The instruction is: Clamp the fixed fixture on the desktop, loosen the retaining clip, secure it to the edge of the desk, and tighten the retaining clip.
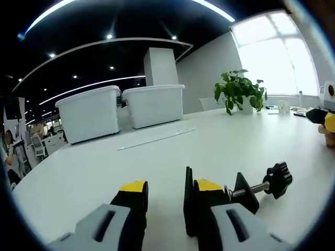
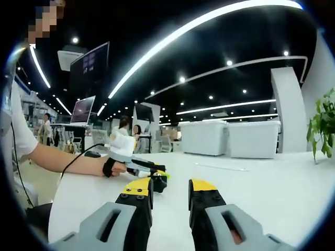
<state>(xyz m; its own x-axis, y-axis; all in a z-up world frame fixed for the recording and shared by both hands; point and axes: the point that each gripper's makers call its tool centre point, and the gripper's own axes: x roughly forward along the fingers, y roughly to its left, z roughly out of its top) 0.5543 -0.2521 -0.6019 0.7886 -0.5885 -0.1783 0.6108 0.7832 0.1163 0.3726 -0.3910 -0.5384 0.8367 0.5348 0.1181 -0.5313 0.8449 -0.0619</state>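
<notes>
The black clamp fixture lies on the white desktop, its screw ending in a black lobed knob to the right. One flat black plate of the fixture stands just inside the right finger of my left gripper. That gripper's jaws stand apart with a wide gap left of the plate, so it is open. In the right gripper view my right gripper is open over the desk with nothing between its fingers. Beyond it a person's hand holds the left gripper at the fixture. The right gripper shows at the far right edge.
Two white lidded bins stand at the back of the desk, with a long thin strip in front of them. A potted plant and a white cup are at the back right. People sit at screens beyond the desk's left end.
</notes>
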